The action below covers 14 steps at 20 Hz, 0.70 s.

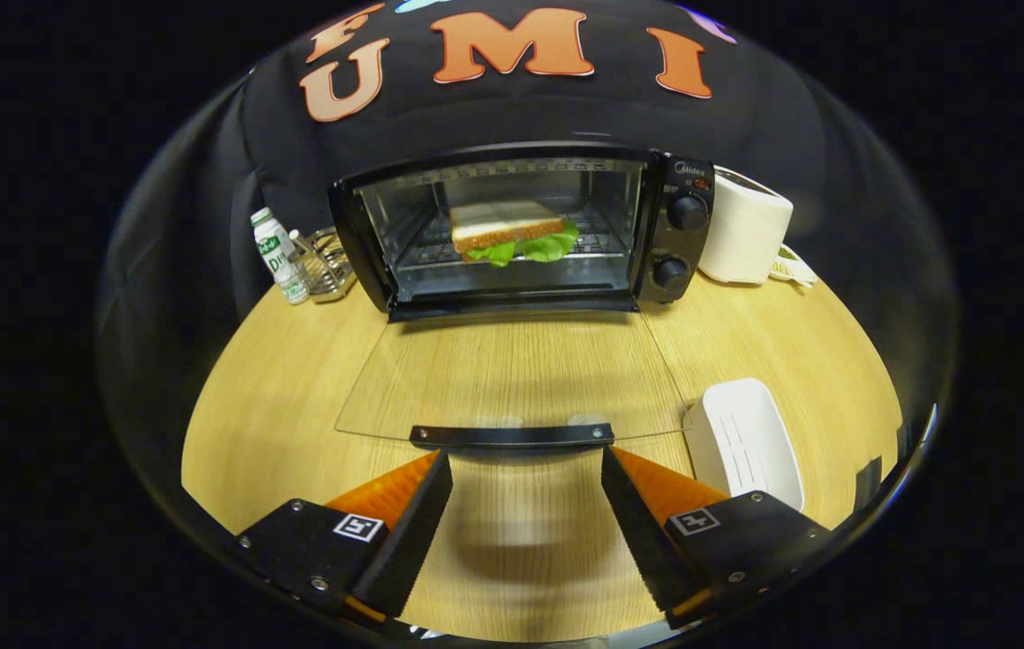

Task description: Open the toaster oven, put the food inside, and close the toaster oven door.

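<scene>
A round table of light wood point(296, 379) stands in front of a black cloth wall. The gripper point(525, 464) is low over the near part of this table, and its two fingers are spread wide apart with nothing between them except bare wood and their own soft shadow. The fingertips point(440, 464) are just under the black bar handle point(512, 436) of the oven door, very near it, but I cannot tell if they touch it.

This handle sits on the near edge of the clear glass door point(512, 379), which is folded fully down and lies flat over the table, so that the wood grain shows through it. Beyond the door is the black toaster oven point(683, 239) itself, open, with two round knobs on its right panel. Inside, on the wire rack, lies the sandwich of white bread with green lettuce point(512, 233), about in the middle of the chamber.

Just to the right of the right finger, beside the door's corner, rests a white rectangular plastic tray point(742, 437). A white boxy appliance point(746, 230) stands next to the right side of the oven. On the left side of the oven there are a small white bottle with a green label point(276, 255) and a metal wire holder point(327, 264), close together.
</scene>
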Each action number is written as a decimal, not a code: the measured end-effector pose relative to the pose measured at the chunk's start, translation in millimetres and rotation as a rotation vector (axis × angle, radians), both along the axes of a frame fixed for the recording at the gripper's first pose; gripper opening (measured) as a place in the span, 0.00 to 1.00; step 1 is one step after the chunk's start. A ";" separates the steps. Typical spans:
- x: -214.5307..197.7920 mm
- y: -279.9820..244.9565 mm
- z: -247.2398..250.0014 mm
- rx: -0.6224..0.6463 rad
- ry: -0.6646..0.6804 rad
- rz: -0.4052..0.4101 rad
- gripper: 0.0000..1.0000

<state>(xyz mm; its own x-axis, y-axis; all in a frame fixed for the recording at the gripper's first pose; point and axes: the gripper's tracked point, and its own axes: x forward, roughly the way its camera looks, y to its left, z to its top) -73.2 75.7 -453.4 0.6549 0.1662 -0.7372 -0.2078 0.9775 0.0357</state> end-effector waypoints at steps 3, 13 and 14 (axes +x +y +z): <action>-4.4 5.4 -18.3 -0.012 0.038 0.003 0.99; 7.6 11.3 -39.4 -0.051 0.052 0.024 1.00; 7.5 12.5 -38.4 -0.051 0.052 0.020 1.00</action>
<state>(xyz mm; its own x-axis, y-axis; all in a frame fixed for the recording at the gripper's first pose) -65.7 88.2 -491.8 0.6123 0.1401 -0.7781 -0.2266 0.9740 -0.0029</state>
